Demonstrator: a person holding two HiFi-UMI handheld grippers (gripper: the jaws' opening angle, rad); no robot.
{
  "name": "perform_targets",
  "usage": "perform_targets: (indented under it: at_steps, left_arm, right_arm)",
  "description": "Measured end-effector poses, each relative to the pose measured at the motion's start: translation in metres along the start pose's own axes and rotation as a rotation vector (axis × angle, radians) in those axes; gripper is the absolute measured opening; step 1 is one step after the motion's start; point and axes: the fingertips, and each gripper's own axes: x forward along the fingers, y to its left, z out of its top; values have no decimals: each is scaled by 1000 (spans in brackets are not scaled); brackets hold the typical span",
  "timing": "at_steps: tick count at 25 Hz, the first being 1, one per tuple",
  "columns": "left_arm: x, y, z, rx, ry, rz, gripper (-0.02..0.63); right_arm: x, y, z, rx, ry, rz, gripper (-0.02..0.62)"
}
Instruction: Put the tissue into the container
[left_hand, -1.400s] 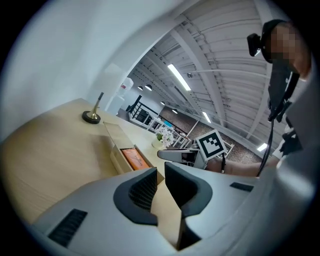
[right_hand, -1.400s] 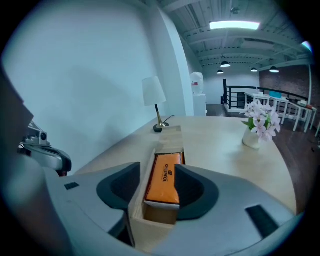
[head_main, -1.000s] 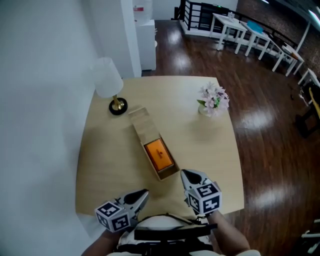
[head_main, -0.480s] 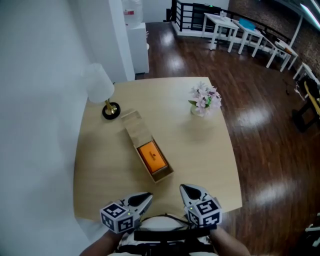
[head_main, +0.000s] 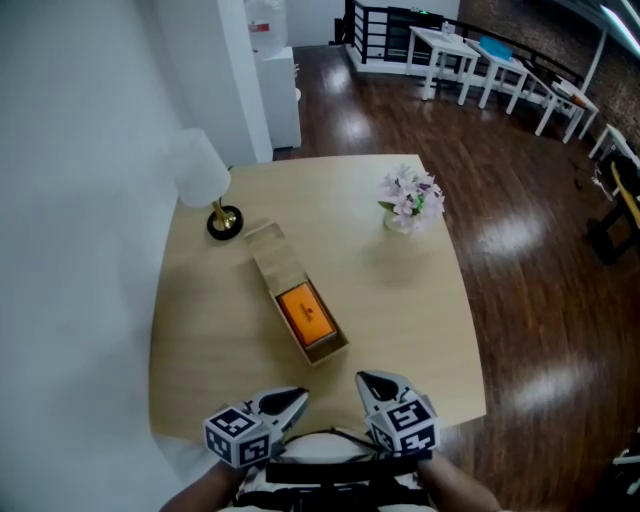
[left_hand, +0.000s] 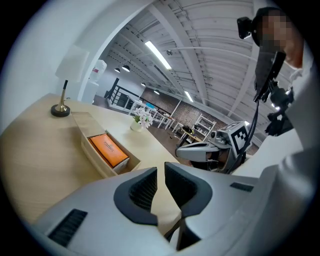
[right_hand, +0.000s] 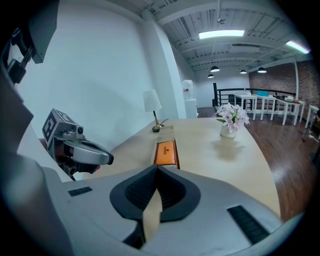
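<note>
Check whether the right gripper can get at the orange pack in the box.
Probably yes: the pack lies uncovered in the open box, only table between it and the right gripper. Its jaws are shut, though.

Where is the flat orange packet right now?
In the head view, the flat orange packet lies inside the near end of the long pale wooden box in the middle of the table, nearer and left of the pale pink flowers.

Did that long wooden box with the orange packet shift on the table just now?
No. The wooden box lies at the same angle and the same gap from the lamp base; only the head view itself shifted.
</note>
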Motion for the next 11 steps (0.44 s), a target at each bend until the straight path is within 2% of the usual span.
perform_targets:
  at_steps: [6,11]
  left_arm:
    - [0,-1,-1,5,0,1,40]
    - [13,11,17,47,-29,-12,40]
  right_arm:
    - [-1,1,0,-7,-2,-1,0]
    - [9,-14,18,-32,-46,-24,0]
